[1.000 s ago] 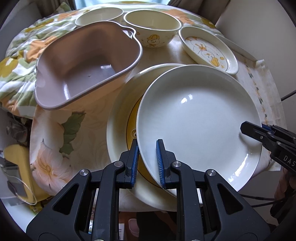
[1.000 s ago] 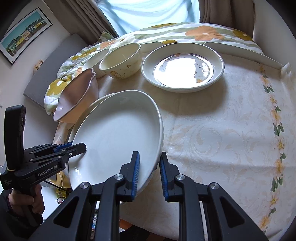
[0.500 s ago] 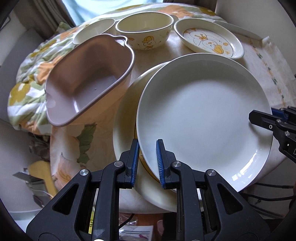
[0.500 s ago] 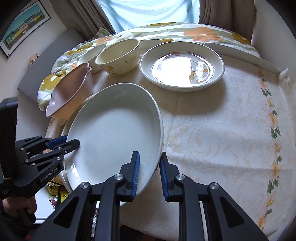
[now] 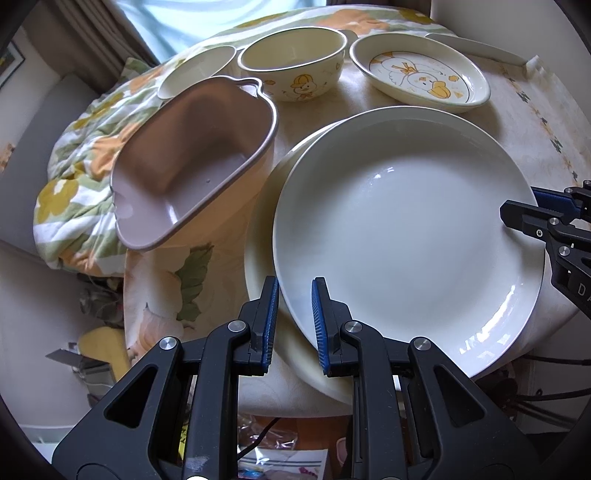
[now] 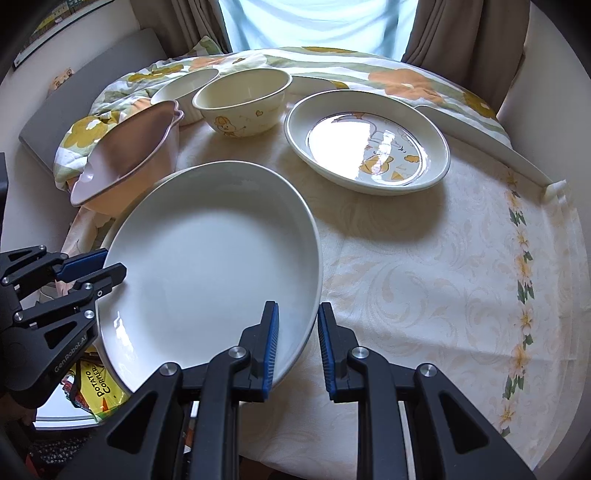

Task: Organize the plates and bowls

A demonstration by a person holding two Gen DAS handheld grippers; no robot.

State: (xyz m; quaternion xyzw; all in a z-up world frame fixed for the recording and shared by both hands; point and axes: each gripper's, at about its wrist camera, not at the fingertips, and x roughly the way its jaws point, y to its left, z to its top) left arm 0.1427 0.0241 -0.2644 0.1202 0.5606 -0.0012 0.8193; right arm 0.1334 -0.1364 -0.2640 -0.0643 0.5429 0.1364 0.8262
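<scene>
**White plate held at both rims over a cream plate**

Item: a white plate (image 5: pixel 402 236), held tilted above a larger cream plate (image 5: pixel 258 236) at the near edge of the table. Its rim is clamped by the left gripper (image 5: pixel 293 314) on one side and by the right gripper (image 6: pixel 297 336) on the opposite side; both sets of blue pads are closed on the rim.

Adjacent items: a pink dish with handles (image 5: pixel 192 162) is set just beside the plates, tilted, at the table's left edge. Behind it a small white bowl (image 5: pixel 197 70) is seen, and next to that a cream bowl with a duck print (image 5: pixel 295 62). An oval duck-print dish (image 5: pixel 421 74) is placed behind the white plate, apart from it.

Surface: a round table covered with a pale patterned tablecloth (image 6: pixel 424 277), with a flower border along its right side. A floral quilt (image 5: pixel 74 173) is bunched against the far and left edges.

Room: brown curtains (image 6: pixel 461 33) are hung beside a bright window. A yellow snack packet (image 6: pixel 99 387) is visible below the table edge.
</scene>
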